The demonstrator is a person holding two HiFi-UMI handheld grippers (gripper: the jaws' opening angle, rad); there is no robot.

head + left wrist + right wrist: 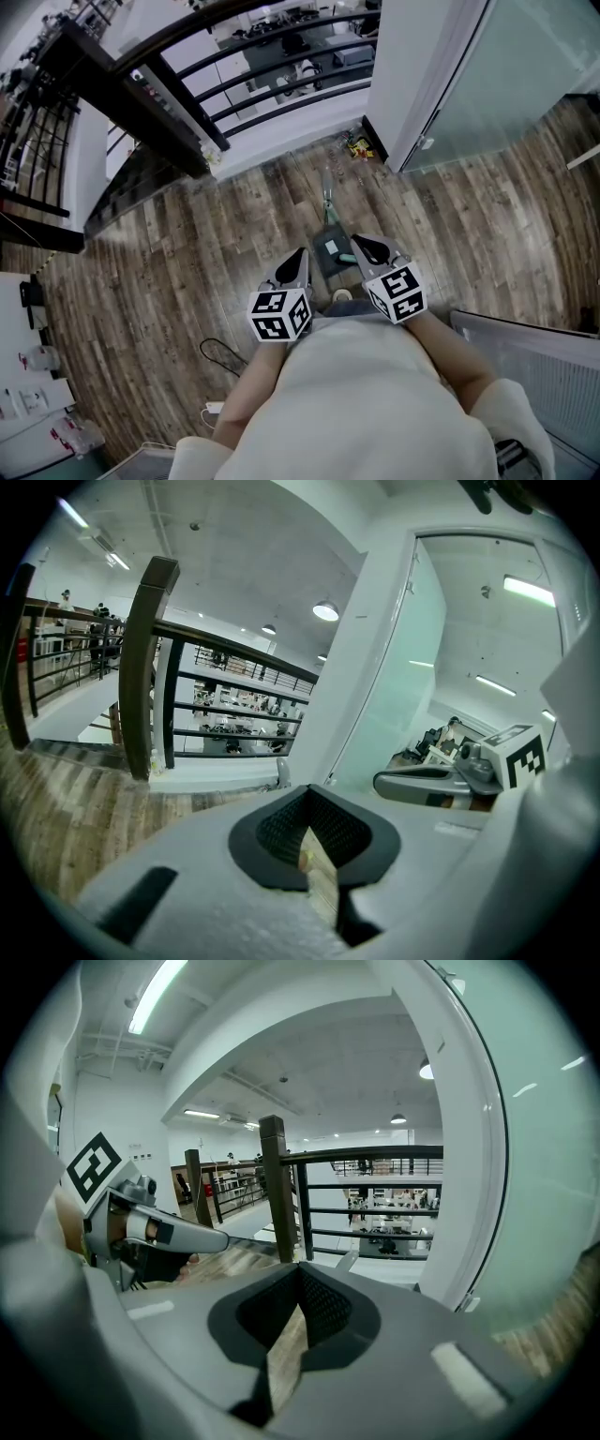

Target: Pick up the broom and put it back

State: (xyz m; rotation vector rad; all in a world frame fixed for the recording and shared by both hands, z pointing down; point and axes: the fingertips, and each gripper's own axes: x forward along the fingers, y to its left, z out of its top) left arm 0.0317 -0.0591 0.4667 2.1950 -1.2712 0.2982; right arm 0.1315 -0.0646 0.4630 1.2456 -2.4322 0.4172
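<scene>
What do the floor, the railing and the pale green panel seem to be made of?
Floor: wood or wood-look planks, matt; grain and board seams show.
Railing: probably dark painted metal, though the thick rail could be wood; smooth, uniform.
Panel: likely frosted glass; pale green, translucent, faintly glossy.

An upper landing in an open-plan office or lab building, not a home. A wood-plank floor (169, 281) runs to a dark railing (148, 667), and through its bars rows of crowded desks (389, 1218) show on the far side. To the right stands a frosted glass partition (511, 84) in a white frame. Overhead is a bare ceiling with strip lights (155, 997).
</scene>
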